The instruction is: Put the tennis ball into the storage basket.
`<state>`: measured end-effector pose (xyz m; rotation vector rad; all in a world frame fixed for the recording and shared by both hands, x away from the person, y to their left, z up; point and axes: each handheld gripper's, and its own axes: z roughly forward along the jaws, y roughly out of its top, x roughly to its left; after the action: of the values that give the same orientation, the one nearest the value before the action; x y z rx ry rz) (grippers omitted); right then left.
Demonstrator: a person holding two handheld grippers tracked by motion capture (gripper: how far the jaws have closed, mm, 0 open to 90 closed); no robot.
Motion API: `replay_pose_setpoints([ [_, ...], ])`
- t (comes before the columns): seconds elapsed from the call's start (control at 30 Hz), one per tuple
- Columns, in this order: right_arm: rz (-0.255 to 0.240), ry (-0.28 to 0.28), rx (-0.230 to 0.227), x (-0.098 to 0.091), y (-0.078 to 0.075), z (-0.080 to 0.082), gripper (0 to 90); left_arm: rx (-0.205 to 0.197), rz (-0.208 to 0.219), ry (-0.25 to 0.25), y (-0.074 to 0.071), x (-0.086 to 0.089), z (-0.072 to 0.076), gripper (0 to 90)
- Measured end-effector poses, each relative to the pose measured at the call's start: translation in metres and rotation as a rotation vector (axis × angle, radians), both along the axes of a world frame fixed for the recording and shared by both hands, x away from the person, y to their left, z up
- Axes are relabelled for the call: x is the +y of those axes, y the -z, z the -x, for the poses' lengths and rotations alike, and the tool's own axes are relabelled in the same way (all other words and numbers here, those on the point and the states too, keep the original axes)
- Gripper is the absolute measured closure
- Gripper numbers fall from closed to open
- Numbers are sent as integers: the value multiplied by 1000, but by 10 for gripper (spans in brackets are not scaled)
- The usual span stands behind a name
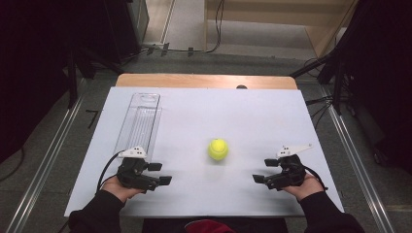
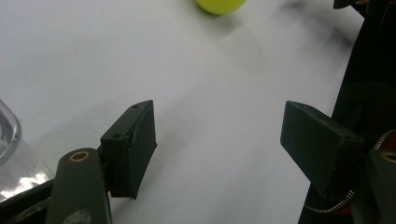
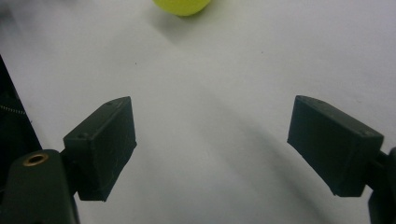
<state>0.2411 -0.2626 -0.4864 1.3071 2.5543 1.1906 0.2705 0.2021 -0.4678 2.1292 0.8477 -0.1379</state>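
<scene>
White board (image 1: 194,121) covers the wooden table, grey floor around. Yellow ball (image 1: 218,149) lies between my left gripper (image 1: 161,173) and right gripper (image 1: 265,170), apart from both; both jaws stand open, empty.

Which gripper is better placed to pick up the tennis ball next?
Roughly even, slightly the right. The tennis ball lies between both; the right gripper looks marginally closer and faces it with open, empty jaws. The left gripper, also open, sits beside the clear tray.
</scene>
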Motion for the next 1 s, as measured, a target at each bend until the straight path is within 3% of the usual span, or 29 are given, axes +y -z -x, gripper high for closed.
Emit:
replay_pose_setpoints([
  [1.0, 5, 4, -3, 0, 0, 0, 132, 3, -2, -5, -2, -3, -1, 274],
])
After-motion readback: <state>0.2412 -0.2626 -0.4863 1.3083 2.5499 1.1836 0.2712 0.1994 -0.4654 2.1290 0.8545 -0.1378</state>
